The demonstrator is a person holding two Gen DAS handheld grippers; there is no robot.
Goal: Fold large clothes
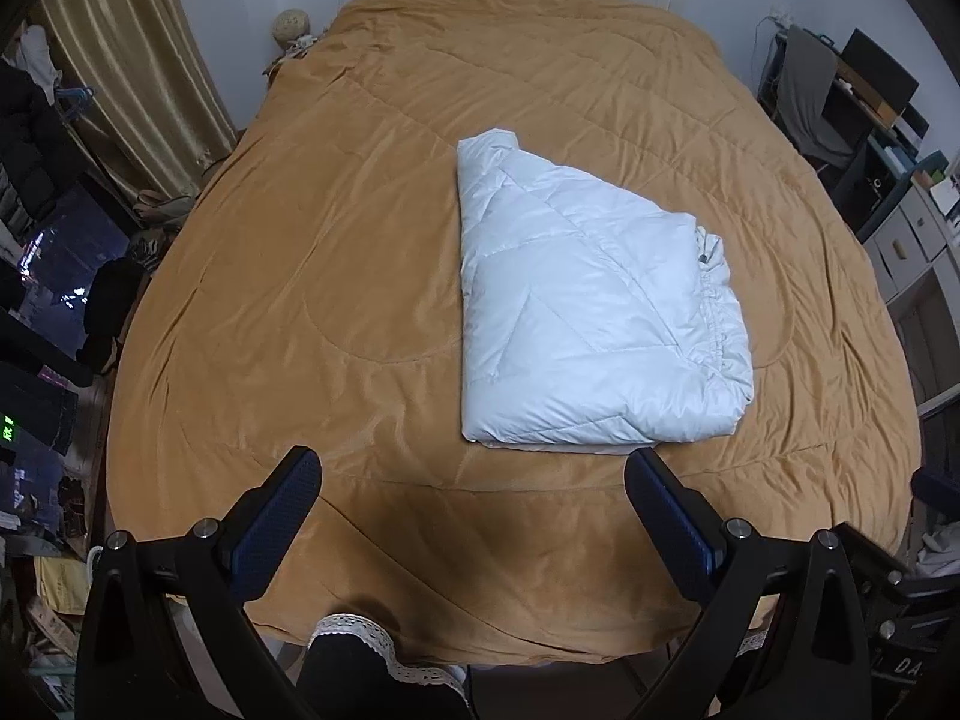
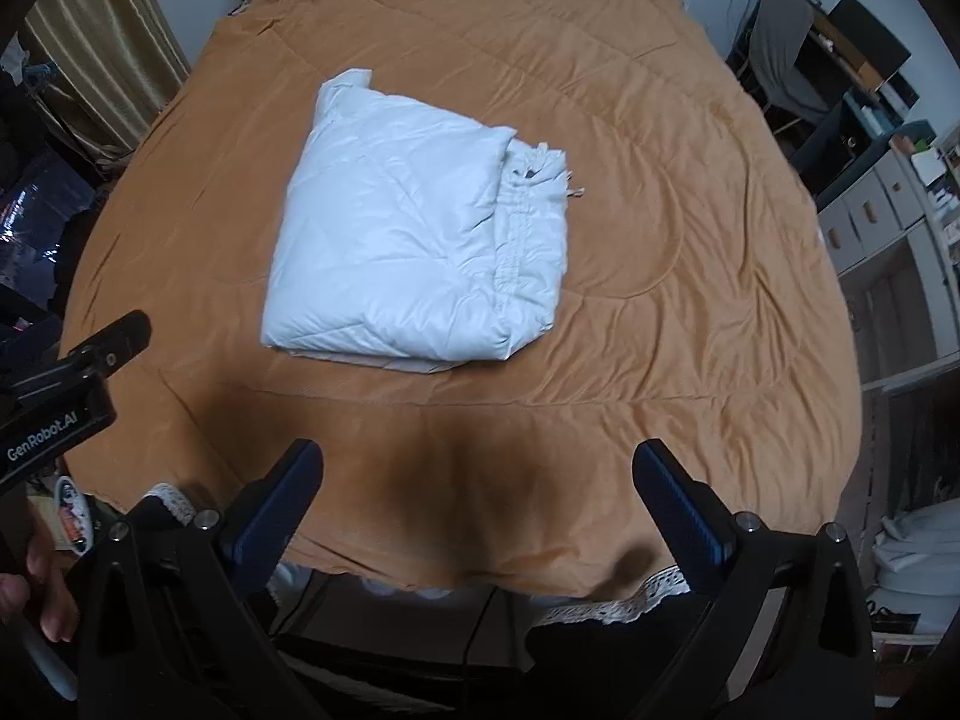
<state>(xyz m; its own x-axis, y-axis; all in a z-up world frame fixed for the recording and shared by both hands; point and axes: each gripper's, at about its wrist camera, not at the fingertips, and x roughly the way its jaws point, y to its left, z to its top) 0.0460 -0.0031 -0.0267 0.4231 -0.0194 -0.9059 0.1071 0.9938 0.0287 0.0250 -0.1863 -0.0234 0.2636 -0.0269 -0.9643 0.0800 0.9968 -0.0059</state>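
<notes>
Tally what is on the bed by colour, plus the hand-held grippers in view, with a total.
White folded puffy garment: 1
Tan quilted bedspread: 1
Hand-held grippers, both open and empty: 2 (left hand-held gripper, right hand-held gripper)
Total: 4

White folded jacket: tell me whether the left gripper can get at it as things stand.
Probably yes: the left gripper is open, and only bare brown bedspread lies between it and the white folded jacket.

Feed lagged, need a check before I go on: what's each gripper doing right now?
Left gripper: open, holding nothing, above the bedspread, short of the jacket.
Right gripper: open, holding nothing, also short of the jacket.
</notes>
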